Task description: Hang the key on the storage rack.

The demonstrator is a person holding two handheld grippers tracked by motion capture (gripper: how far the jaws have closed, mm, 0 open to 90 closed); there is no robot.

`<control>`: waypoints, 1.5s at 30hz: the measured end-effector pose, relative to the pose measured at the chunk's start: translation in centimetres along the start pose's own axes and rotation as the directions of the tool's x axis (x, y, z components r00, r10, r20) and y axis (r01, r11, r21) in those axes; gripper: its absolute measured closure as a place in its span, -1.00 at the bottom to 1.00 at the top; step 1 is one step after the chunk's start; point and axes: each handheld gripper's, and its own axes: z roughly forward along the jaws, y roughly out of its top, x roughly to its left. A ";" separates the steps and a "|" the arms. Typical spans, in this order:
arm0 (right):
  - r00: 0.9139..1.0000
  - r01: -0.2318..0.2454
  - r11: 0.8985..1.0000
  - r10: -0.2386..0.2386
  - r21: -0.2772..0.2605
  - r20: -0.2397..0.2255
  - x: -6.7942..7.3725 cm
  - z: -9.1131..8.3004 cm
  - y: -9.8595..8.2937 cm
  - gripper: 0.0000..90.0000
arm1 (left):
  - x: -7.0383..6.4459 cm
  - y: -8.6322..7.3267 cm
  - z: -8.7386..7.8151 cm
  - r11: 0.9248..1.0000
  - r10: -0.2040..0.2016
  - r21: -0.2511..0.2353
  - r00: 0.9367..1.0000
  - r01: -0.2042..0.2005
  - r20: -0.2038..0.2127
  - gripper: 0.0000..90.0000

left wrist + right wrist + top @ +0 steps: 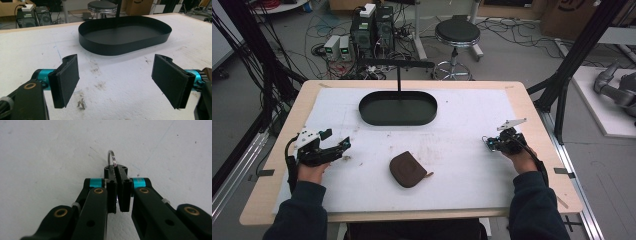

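A small brown zip pouch (pixel 408 169) lies on the white mat near the table's front middle. My left gripper (pixel 343 146) rests at the left of the mat, jaws wide open with nothing between its pads (pixel 67 79). Ahead of it stands a black oval tray (pixel 125 35) with a thin upright post. My right gripper (pixel 116 173) hovers low over the mat at the right (pixel 490 143), its jaws shut on a thin metal key ring (pixel 111 157) whose loop sticks out past the tips.
The black tray (pixel 398 108) sits at the back middle of the mat. A stool (pixel 457 34), computer boxes (pixel 372 27) and cables lie beyond the table's far edge. Black frame posts stand at both sides.
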 end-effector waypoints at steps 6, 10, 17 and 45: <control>1.000 0.011 1.000 -0.011 0.017 0.011 0.2 0.1 0.4 0.98 | 0.0 0.0 0.1 1.000 0.000 0.004 1.000 0.000 0.000 -0.51; 0.999 0.032 0.999 -0.033 0.030 0.030 0.6 0.0 0.7 1.00 | 0.0 -0.1 0.1 1.000 -0.003 0.006 1.000 0.003 0.000 -0.51; 0.999 -0.009 0.997 0.007 -0.073 -0.035 0.6 -0.8 1.2 1.00 | 0.0 0.0 0.0 1.000 -0.003 0.006 1.000 0.003 0.002 -0.51; 0.988 0.063 0.936 -0.108 -0.346 -0.112 4.4 0.3 16.6 1.00 | 0.3 -0.3 -0.4 1.000 -0.023 -0.006 1.000 0.023 0.016 -0.51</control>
